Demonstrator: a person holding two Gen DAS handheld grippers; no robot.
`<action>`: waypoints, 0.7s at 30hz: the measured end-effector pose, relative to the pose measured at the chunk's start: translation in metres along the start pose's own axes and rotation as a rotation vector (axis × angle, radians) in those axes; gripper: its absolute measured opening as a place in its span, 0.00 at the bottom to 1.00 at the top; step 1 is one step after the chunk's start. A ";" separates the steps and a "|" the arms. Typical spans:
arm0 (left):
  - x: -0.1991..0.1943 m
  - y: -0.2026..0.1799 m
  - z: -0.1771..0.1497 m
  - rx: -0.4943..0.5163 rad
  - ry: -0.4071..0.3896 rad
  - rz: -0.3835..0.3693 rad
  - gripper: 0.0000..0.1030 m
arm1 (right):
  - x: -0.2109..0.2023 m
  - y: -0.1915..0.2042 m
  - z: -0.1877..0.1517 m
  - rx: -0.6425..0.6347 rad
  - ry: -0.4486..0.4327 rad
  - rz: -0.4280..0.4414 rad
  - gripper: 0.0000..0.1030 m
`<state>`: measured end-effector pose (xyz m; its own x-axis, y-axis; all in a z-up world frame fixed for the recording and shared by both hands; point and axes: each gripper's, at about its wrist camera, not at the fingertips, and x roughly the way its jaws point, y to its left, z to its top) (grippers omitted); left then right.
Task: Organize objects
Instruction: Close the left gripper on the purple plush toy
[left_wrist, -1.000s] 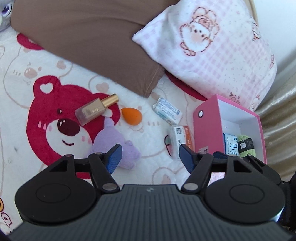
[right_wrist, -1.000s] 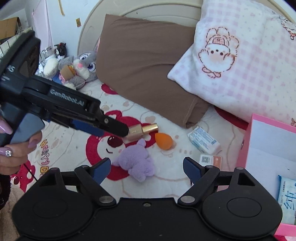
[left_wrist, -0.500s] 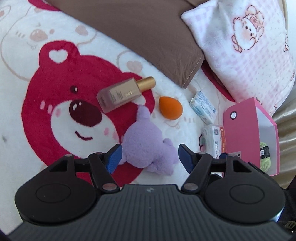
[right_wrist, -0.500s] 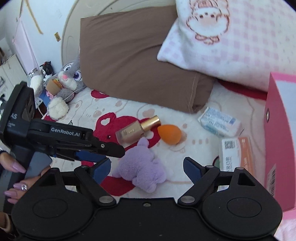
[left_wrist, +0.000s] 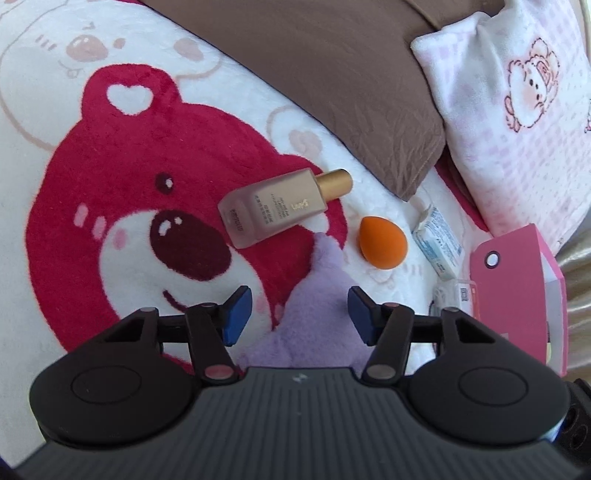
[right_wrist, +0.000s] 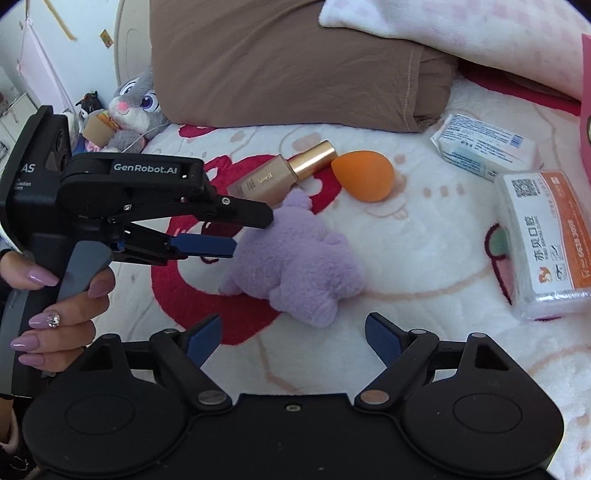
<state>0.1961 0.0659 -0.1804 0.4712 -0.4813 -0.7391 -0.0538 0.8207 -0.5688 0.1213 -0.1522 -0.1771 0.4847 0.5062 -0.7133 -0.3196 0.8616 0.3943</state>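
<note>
While the left tool (left_wrist: 298, 314) brackets the purple plush toy (right_wrist: 295, 258) at lower centre of the left wrist view, its jaws are closing with the toy between the pads (left_wrist: 236, 312), not yet pressed. The toy lies on the bed blanket (right_wrist: 424, 266), long axis running lower right to upper left, narrow end toward the bottle (left_wrist: 273, 210). Next, I judge, comes a firm pinch and a lift toward the pink box (left_wrist: 513, 295); the right tool (right_wrist: 293, 341) hangs wide and empty.

The left gripper (left_wrist: 300, 314) is closing around the purple plush toy (left_wrist: 317, 314) on the bear blanket (left_wrist: 110, 206).
</note>
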 end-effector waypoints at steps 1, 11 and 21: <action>0.002 0.000 -0.001 -0.005 0.013 -0.026 0.43 | -0.001 0.004 0.001 -0.017 -0.005 -0.004 0.85; 0.001 -0.018 -0.024 -0.052 0.092 -0.128 0.29 | -0.018 0.014 -0.001 -0.075 -0.032 -0.132 0.87; 0.011 -0.025 -0.040 -0.049 0.143 -0.092 0.29 | -0.001 -0.001 -0.010 -0.017 0.005 -0.176 0.92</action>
<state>0.1671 0.0280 -0.1889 0.3463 -0.5955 -0.7248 -0.0608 0.7568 -0.6509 0.1132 -0.1540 -0.1821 0.5303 0.3471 -0.7735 -0.2439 0.9362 0.2529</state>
